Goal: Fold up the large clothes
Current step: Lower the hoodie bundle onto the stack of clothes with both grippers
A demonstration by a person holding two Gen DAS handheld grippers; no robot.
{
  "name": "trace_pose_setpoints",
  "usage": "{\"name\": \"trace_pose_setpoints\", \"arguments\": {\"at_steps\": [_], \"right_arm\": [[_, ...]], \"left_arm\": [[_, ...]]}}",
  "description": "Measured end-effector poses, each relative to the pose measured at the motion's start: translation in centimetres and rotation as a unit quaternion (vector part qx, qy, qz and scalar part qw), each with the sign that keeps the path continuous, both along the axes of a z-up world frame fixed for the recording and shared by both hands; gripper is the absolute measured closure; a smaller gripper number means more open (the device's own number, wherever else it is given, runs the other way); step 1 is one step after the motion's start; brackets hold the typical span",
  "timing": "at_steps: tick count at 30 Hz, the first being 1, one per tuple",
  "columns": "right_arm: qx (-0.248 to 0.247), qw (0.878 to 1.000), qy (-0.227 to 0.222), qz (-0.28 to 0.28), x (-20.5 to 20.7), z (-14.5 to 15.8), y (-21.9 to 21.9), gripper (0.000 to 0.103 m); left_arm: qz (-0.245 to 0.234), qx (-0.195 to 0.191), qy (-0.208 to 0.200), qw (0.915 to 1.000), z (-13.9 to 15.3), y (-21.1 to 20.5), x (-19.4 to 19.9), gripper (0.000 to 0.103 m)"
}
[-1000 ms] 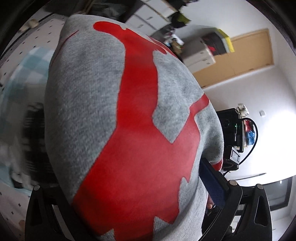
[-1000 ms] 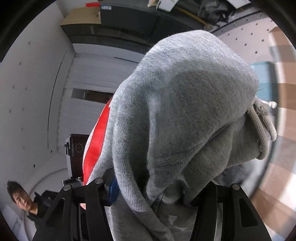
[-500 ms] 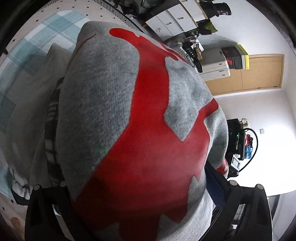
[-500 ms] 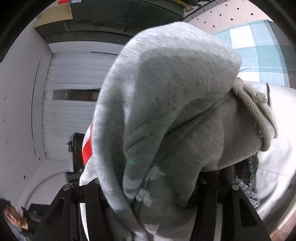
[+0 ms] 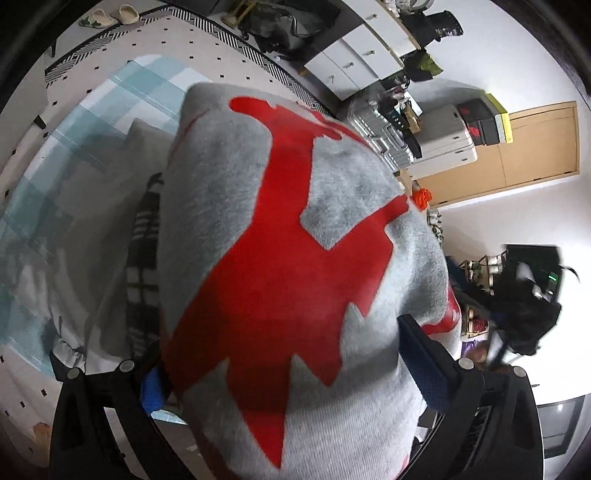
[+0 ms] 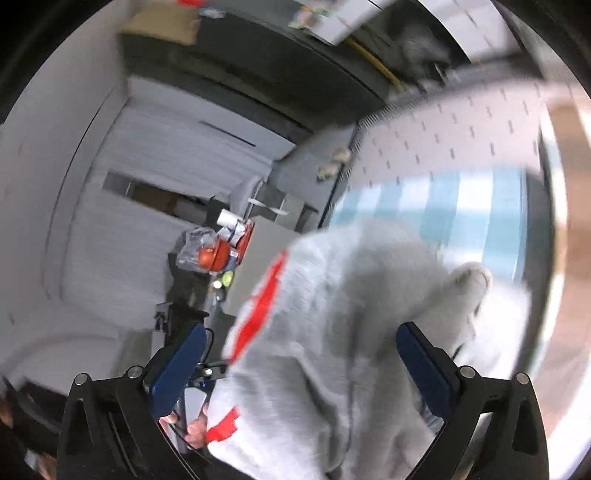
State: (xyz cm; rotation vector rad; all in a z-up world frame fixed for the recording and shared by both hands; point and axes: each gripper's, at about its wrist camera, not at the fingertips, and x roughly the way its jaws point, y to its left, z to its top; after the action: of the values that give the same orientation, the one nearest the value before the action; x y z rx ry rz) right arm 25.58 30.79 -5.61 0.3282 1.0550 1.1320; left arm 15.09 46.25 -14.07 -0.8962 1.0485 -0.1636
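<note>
Your right gripper [image 6: 301,363] has just been opening: its two blue pads [image 6: 424,365] stand wide, with the one grey sweatshirt [image 6: 332,314] loose between them, not pinched. Your left gripper [image 5: 280,373] points steeply down, clamped on that sweatshirt's red-printed bulk [image 5: 280,266]. Beyond lie one blue checked sheet [image 5: 122,92] and two slippers [image 5: 110,14].
</note>
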Motion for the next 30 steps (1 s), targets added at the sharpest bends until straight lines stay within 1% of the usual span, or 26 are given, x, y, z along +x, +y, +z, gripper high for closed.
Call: {"name": "trace_pose_setpoints", "arguments": {"at_steps": [1,2,3,5,6,7,8,9,10,11,12,14,15,16,17,19,20,22,23,24,26,27,30], "right_arm": [[-0.002,1.0,-0.022,0.018,-0.8,1.0,0.7,0.0],[-0.005,0.998,-0.045,0.043,-2.1,1.9,1.7,0.0],[-0.01,0.996,-0.064,0.061,-3.4,2.3,2.8,0.0],[-0.036,0.991,-0.09,0.089,-5.4,1.7,4.6,0.0],[-0.071,0.988,-0.094,0.095,-6.0,0.6,6.2,0.0],[-0.115,0.985,-0.087,0.098,-6.5,-0.9,8.2,0.0],[-0.154,0.979,-0.083,0.102,-6.7,-2.7,8.7,0.0],[-0.192,0.973,-0.08,0.103,-6.6,-4.7,9.2,0.0],[-0.199,0.971,-0.082,0.1,-6.5,-5.9,9.1,0.0],[-0.196,0.972,-0.088,0.099,-6.4,-6.2,9.1,0.0],[-0.195,0.971,-0.094,0.097,-6.2,-6.5,8.9,0.0],[-0.181,0.975,-0.087,0.091,-5.6,-6.9,8.0,0.0],[-0.179,0.976,-0.084,0.092,-5.4,-7.2,7.7,0.0],[-0.18,0.976,-0.082,0.093,-5.4,-7.4,7.7,0.0],[-0.18,0.976,-0.083,0.091,-5.5,-7.3,8.1,0.0],[-0.177,0.975,-0.095,0.095,-6.0,-7.2,8.5,0.0],[-0.173,0.975,-0.099,0.097,-6.4,-6.6,8.5,0.0],[-0.175,0.973,-0.111,0.099,-6.7,-6.3,8.6,0.0],[-0.173,0.973,-0.115,0.097,-6.9,-6.3,8.5,0.0],[-0.17,0.974,-0.114,0.097,-6.9,-6.5,8.4,0.0],[-0.175,0.972,-0.118,0.104,-7.0,-6.7,8.9,0.0],[-0.187,0.968,-0.127,0.107,-7.3,-7.0,9.2,0.0],[-0.18,0.969,-0.135,0.106,-7.9,-7.6,9.2,0.0]], "left_arm": [[0.004,0.001,-0.003,1.0,0.0,0.3,0.0,0.001],[0.006,0.004,-0.005,1.0,-0.1,1.6,-1.6,0.001],[0.009,0.006,-0.006,0.9999,0.1,1.9,-1.8,0.001],[0.016,0.012,-0.011,0.9997,0.7,2.1,-2.5,0.001],[0.018,0.017,-0.015,0.9996,1.1,2.1,-2.7,0.001],[0.02,0.025,-0.018,0.9993,1.5,2.1,-3.3,0.001],[0.022,0.033,-0.024,0.999,2.1,2.0,-3.6,0.001],[0.021,0.032,-0.036,0.9986,2.6,2.1,-4.2,0.001],[0.018,0.03,-0.049,0.9982,3.4,2.2,-5.3,0.001],[0.019,0.036,-0.064,0.9971,4.2,2.0,-5.8,0.001],[0.021,0.047,-0.08,0.9955,5.0,1.8,-6.3,0.001],[0.009,0.074,-0.12,0.99,6.5,0.8,-6.6,0.001],[0.007,0.079,-0.134,0.9877,6.7,0.3,-6.5,0.001],[0.003,0.077,-0.138,0.9874,6.3,-0.3,-6.4,0.001],[-0.002,0.066,-0.138,0.9882,5.5,-0.8,-5.8,0.001],[-0.02,0.046,-0.12,0.9915,3.3,-1.7,-4.9,0.001],[-0.023,0.051,-0.114,0.9919,2.2,-2.1,-4.5,0.001],[-0.023,0.088,-0.127,0.9877,2.0,-2.7,-4.7,0.001],[-0.024,0.112,-0.143,0.9832,1.6,-3.2,-5.0,0.001],[-0.028,0.13,-0.145,0.9805,1.5,-3.5,-5.2,0.002],[-0.035,0.18,-0.142,0.9727,0.6,-4.5,-5.5,0.001],[-0.035,0.19,-0.15,0.9696,0.4,-4.7,-5.7,0.001],[-0.033,0.252,-0.136,0.9575,-1.1,-6.0,-5.6,0.002]]}}
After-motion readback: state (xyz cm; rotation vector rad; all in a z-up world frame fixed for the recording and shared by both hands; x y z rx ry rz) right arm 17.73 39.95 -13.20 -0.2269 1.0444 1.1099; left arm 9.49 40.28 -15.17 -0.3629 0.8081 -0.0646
